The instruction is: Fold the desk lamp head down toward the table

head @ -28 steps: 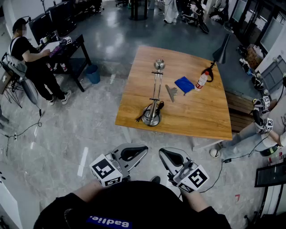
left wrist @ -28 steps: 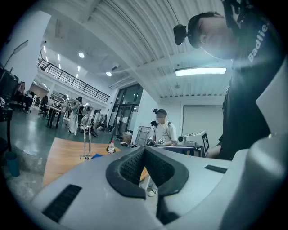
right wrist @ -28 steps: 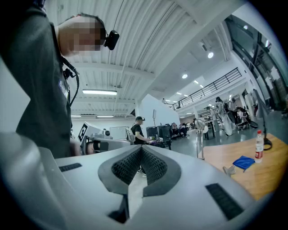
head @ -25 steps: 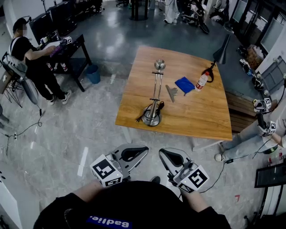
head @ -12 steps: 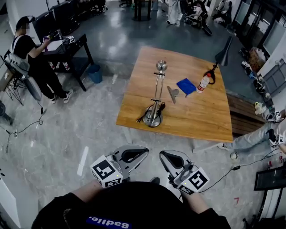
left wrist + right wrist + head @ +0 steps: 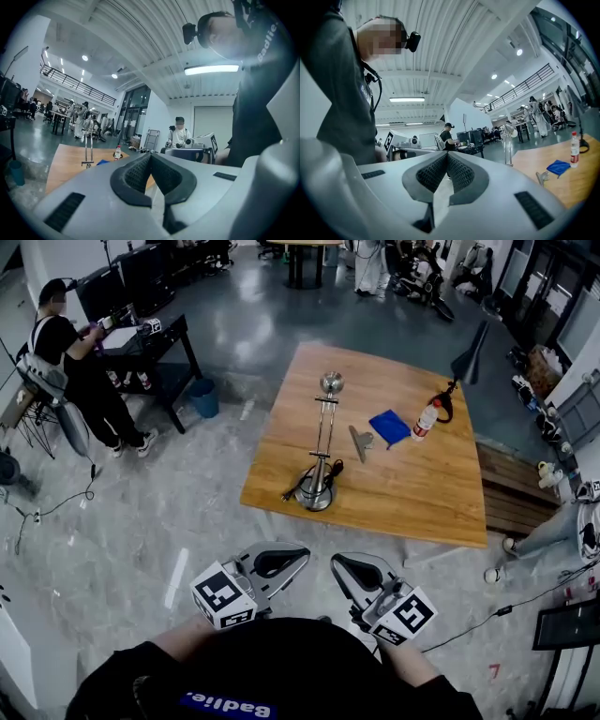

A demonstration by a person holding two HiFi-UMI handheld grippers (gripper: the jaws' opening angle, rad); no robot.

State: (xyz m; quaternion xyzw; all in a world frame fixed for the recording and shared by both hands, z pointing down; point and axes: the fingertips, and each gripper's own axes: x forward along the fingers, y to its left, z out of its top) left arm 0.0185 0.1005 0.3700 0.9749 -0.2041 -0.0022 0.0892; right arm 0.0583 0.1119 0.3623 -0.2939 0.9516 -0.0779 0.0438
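A silver desk lamp (image 6: 322,442) stands upright on the wooden table (image 6: 412,484), its round base near the table's front left edge and its small head at the top of the straight stem. Both grippers are held close to my body, well short of the table. My left gripper (image 6: 274,561) is shut with nothing in it, and so is my right gripper (image 6: 359,570). In the left gripper view the pads (image 6: 136,173) meet, with the lamp (image 6: 87,150) far off. The right gripper view shows closed pads (image 6: 459,172) and the lamp (image 6: 507,140) in the distance.
On the table lie a blue cloth (image 6: 388,427), a bottle (image 6: 425,418) and a small grey metal piece (image 6: 360,441). A black floor lamp (image 6: 472,352) stands behind the table's right corner. A person (image 6: 66,362) works at a black desk far left, beside a blue bin (image 6: 202,397).
Both grippers stay shut in the same place. The head view has shifted a little, and the person at the right edge has slid mostly out of the picture.
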